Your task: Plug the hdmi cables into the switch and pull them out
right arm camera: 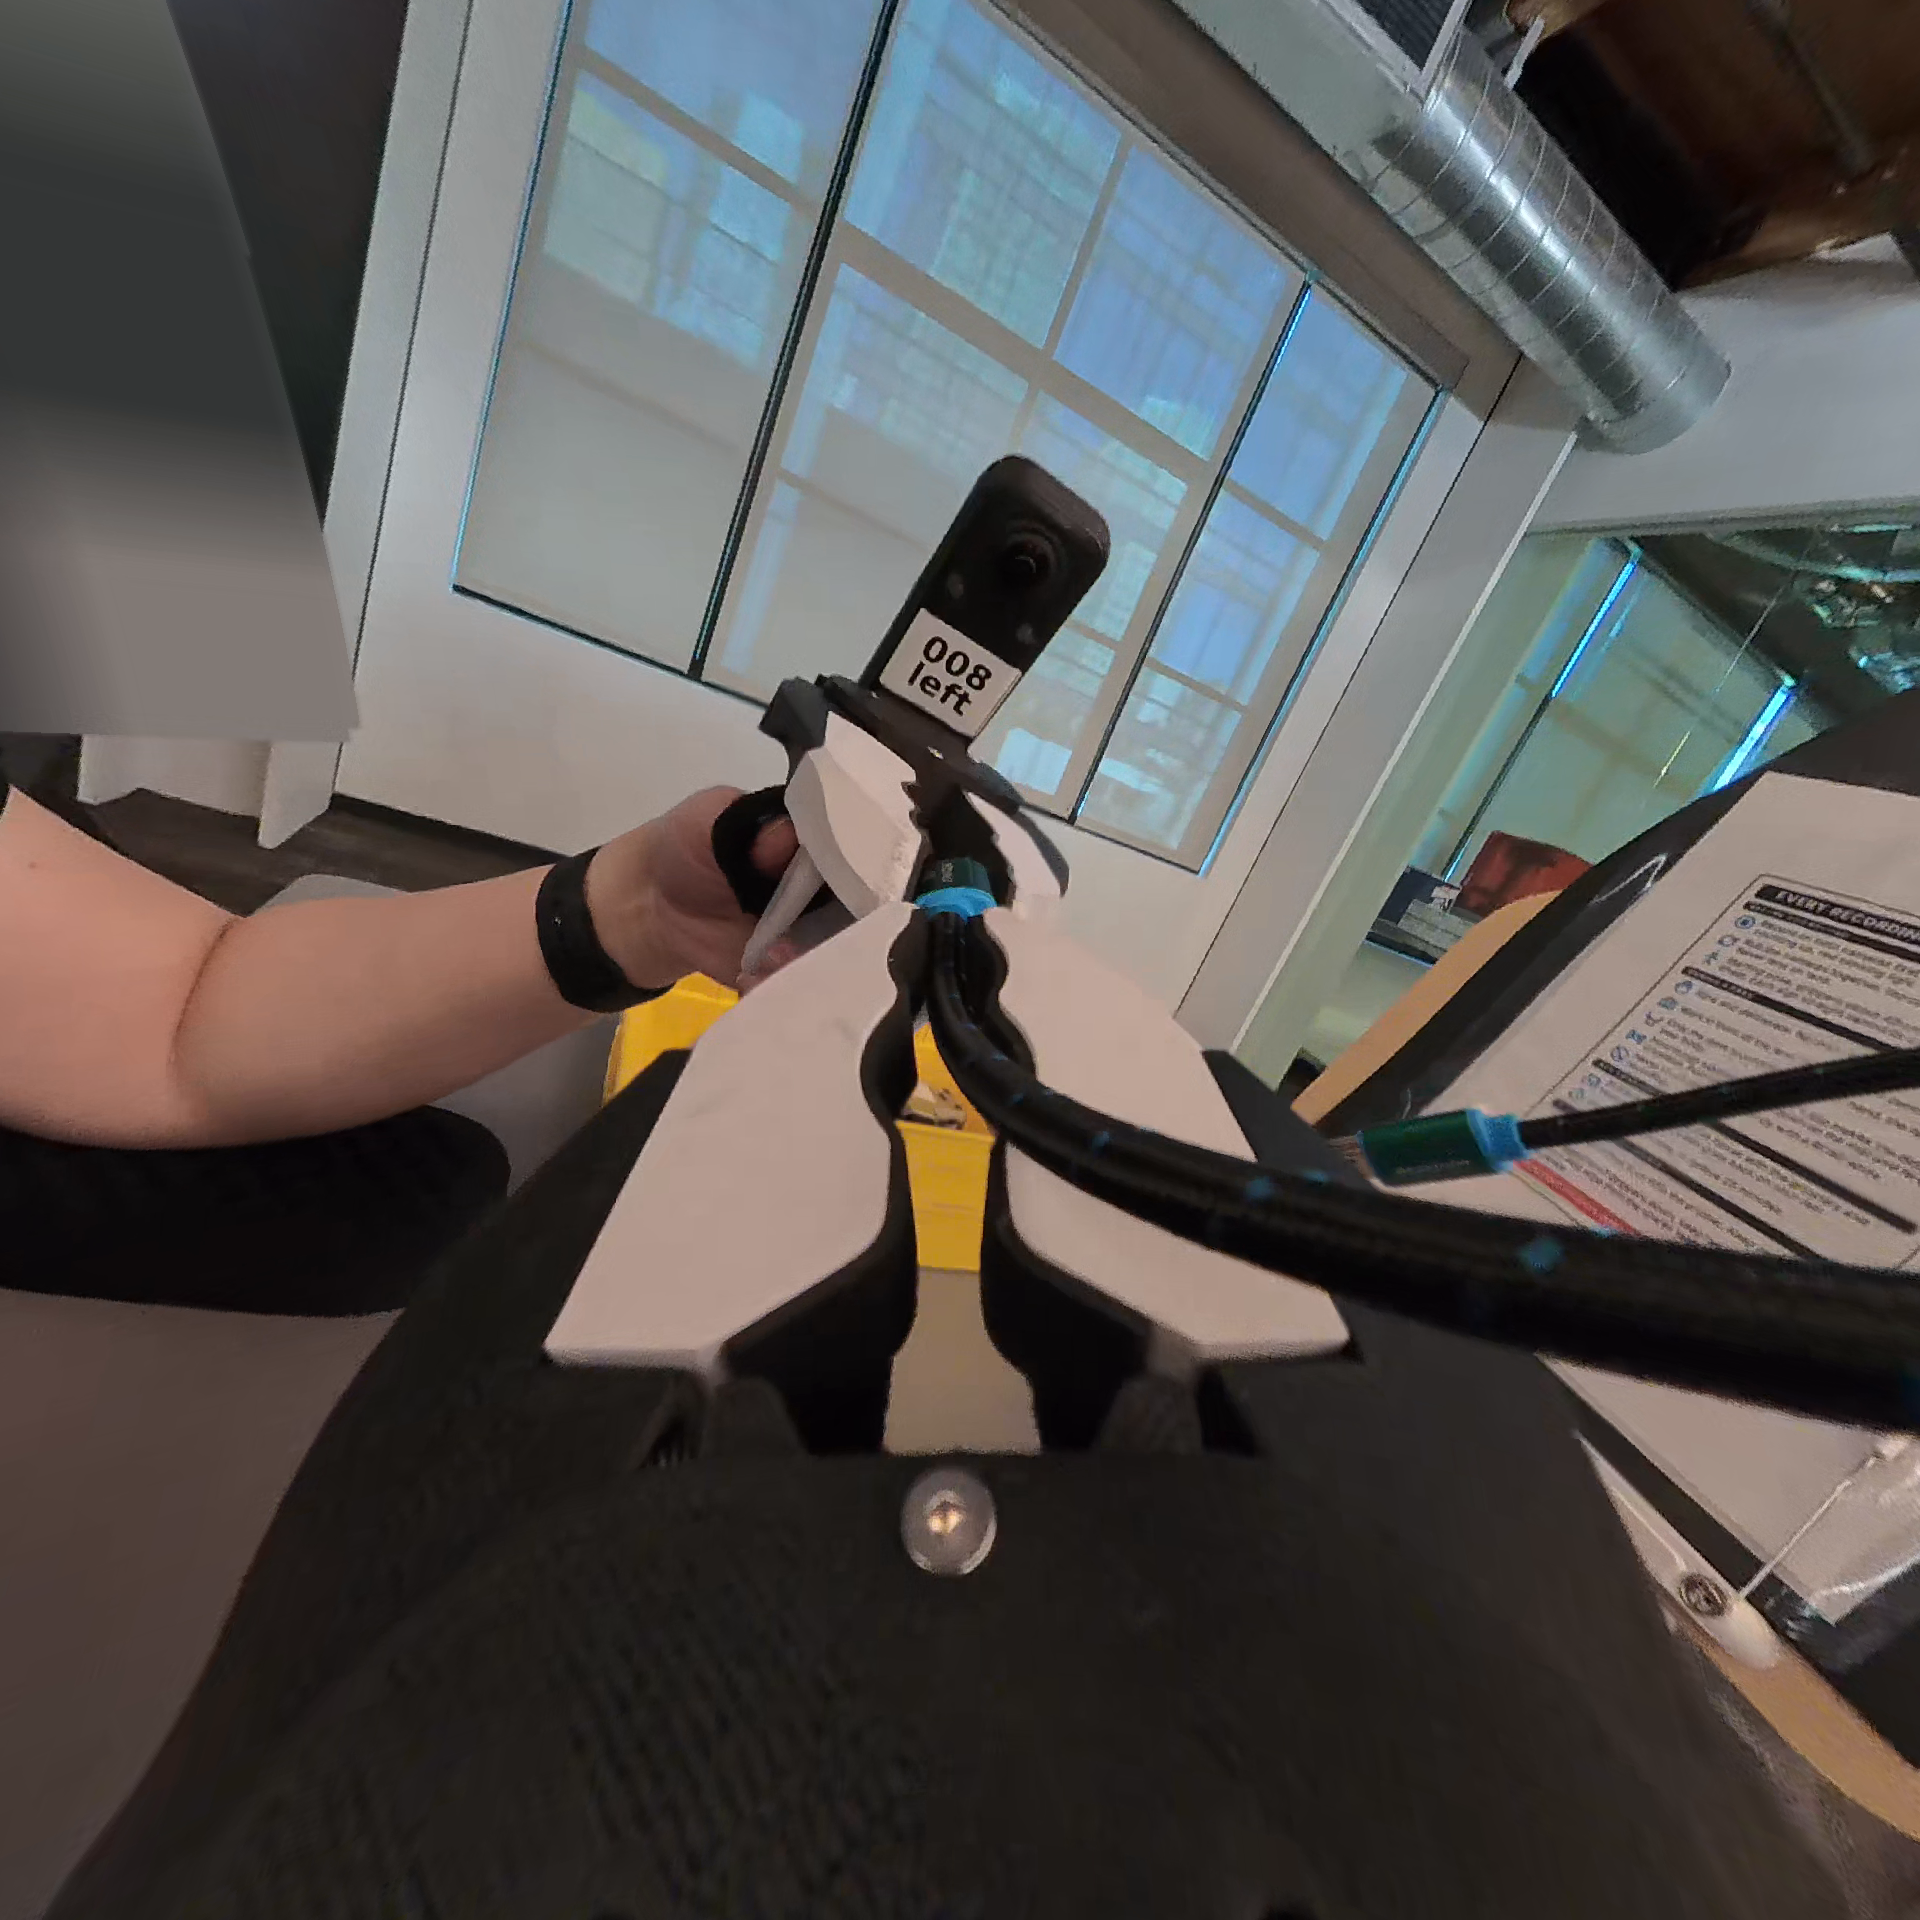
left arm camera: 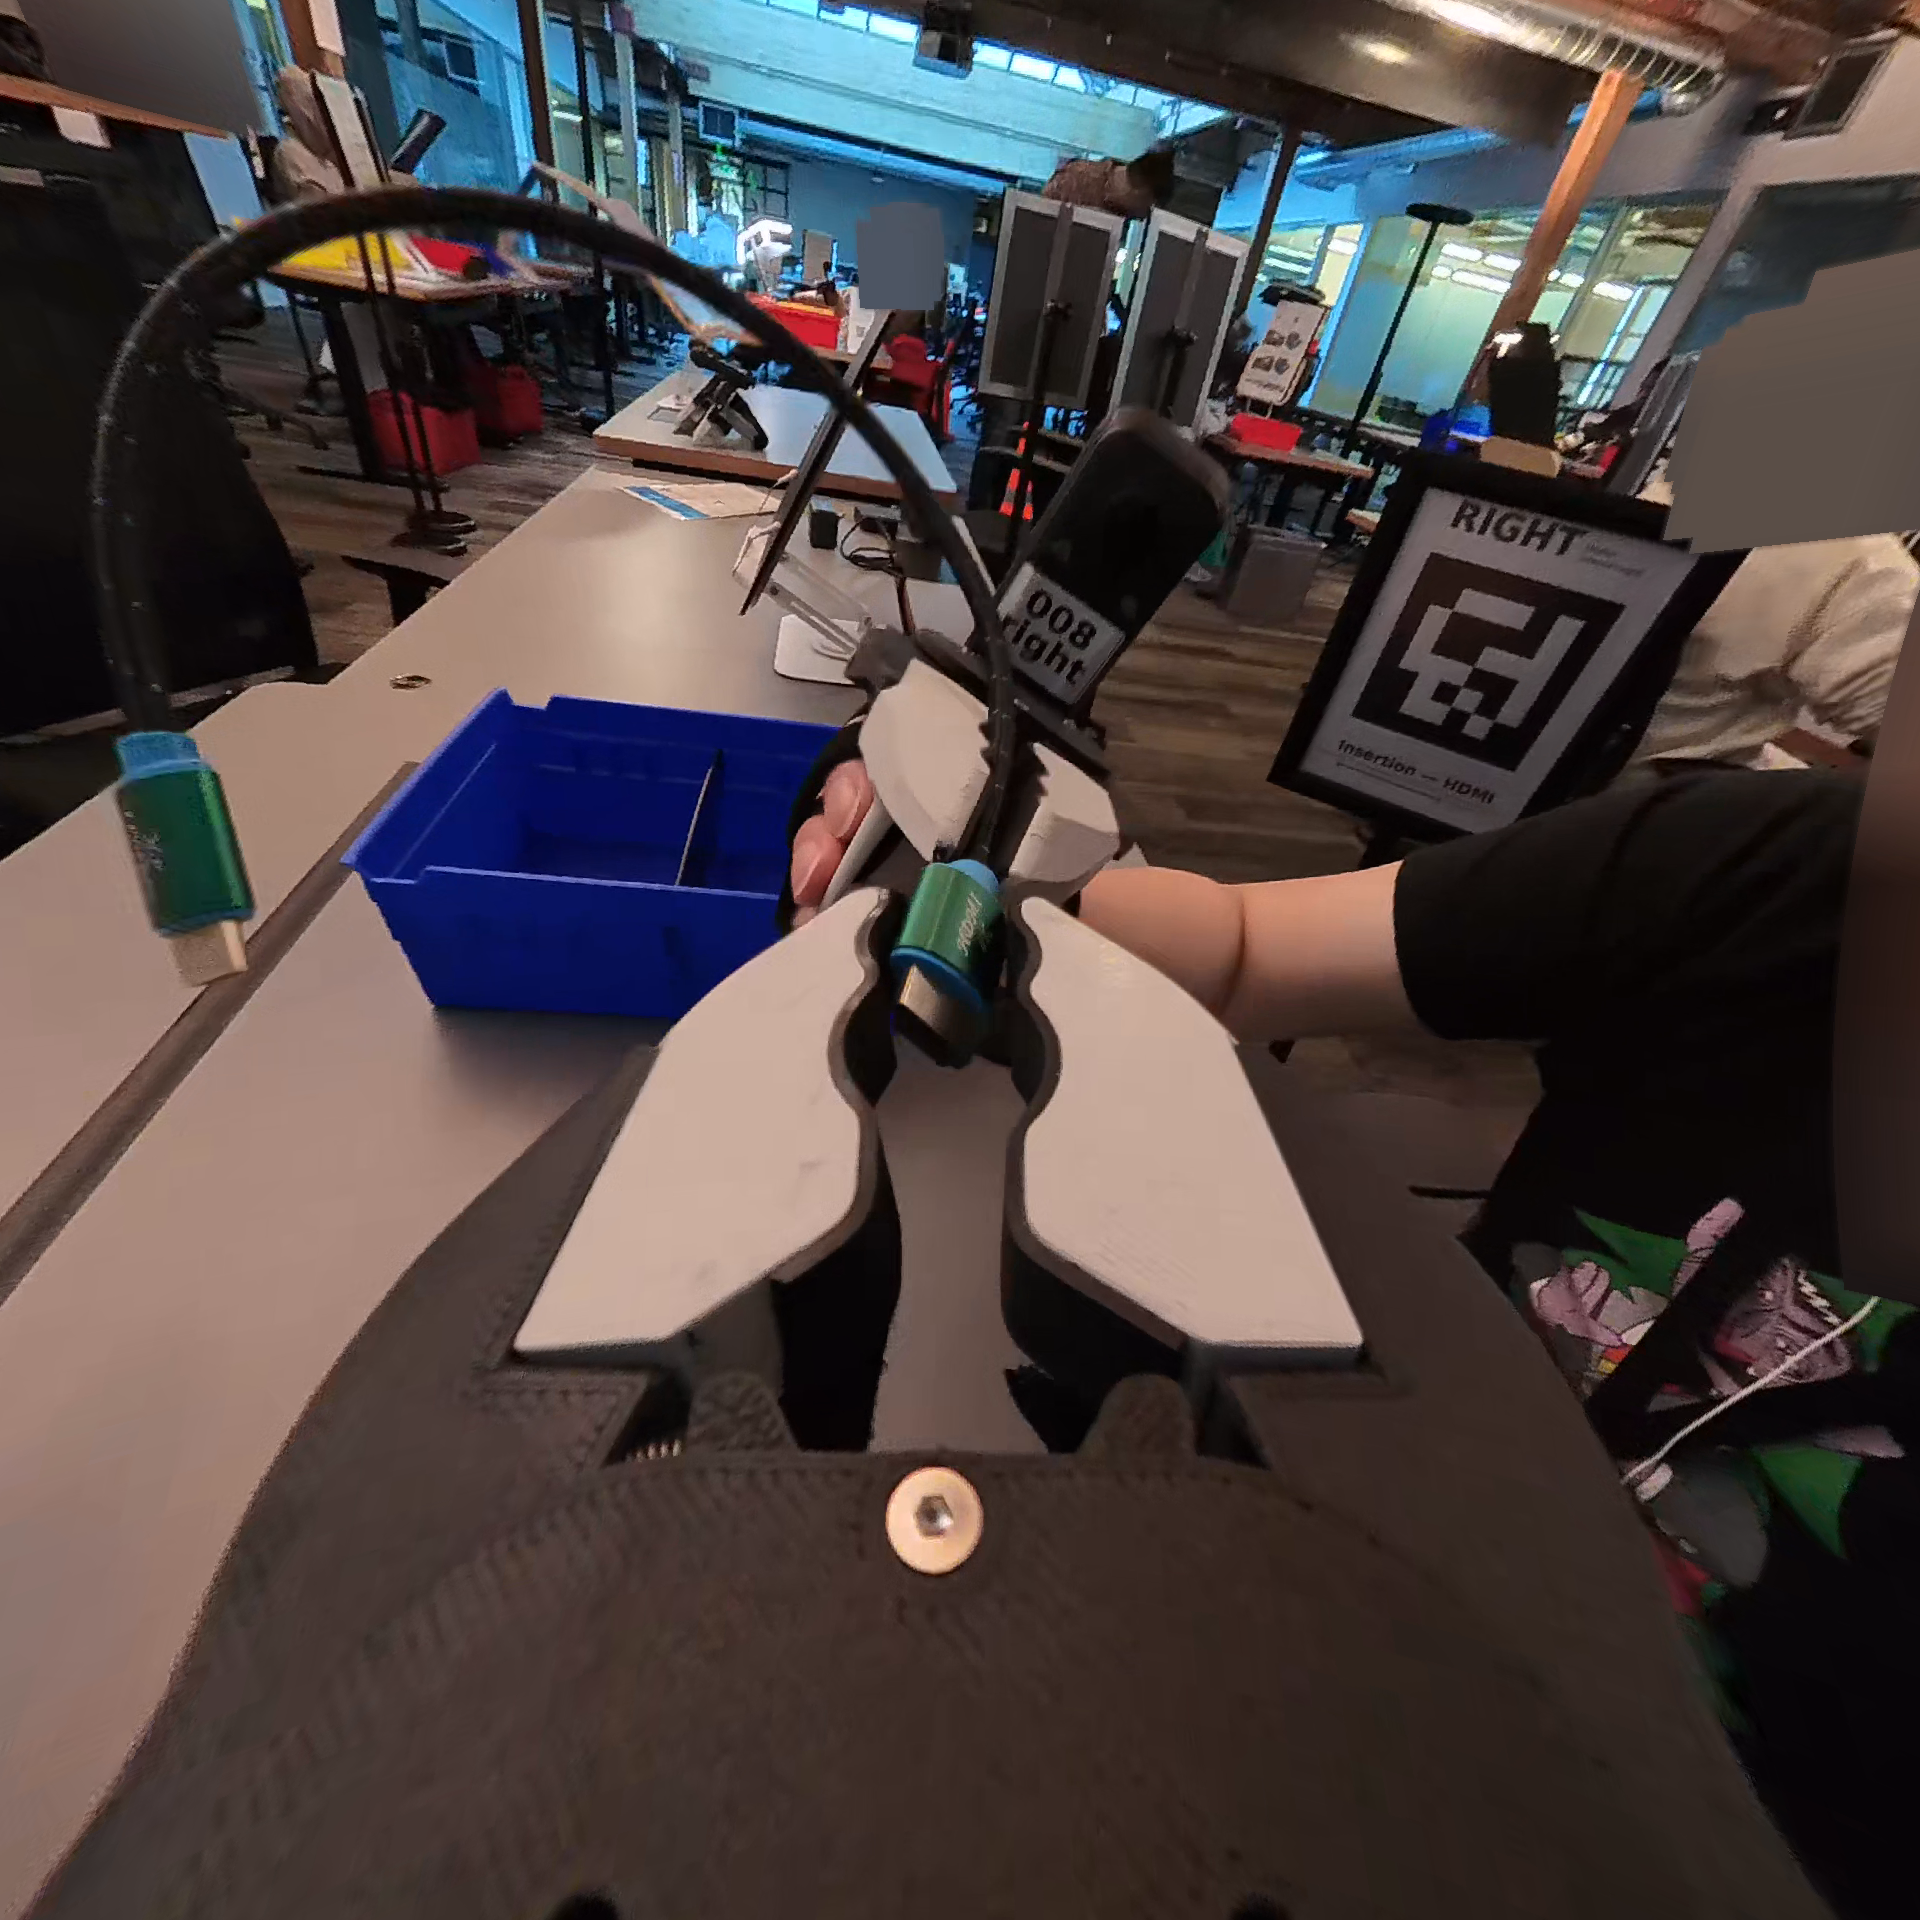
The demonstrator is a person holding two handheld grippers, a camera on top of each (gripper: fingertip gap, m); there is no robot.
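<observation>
A black braided HDMI cable (left arm camera: 416, 203) has a green plug with blue collars at each end. My left gripper (left arm camera: 948, 925) is shut on one green plug (left arm camera: 951, 935), held in the air above the grey table (left arm camera: 312, 1091). My right gripper (right arm camera: 951, 935) faces it and is shut on the cable (right arm camera: 1247, 1195) just behind that plug (right arm camera: 951, 891). The right gripper also shows in the left wrist view (left arm camera: 987, 821), and the left gripper in the right wrist view (right arm camera: 935, 862). The cable arcs up and over to the second plug (left arm camera: 187, 852), which hangs free (right arm camera: 1439, 1143). No switch is in view.
A blue divided bin (left arm camera: 582, 852) stands on the table behind the grippers. A yellow bin (right arm camera: 935, 1174) sits below the right gripper. A framed marker sign (left arm camera: 1496, 665) and a printed sheet (right arm camera: 1714, 1039) stand at the sides. A tablet stand (left arm camera: 810, 582) is farther back. The tips of both grippers are at nearly the same place.
</observation>
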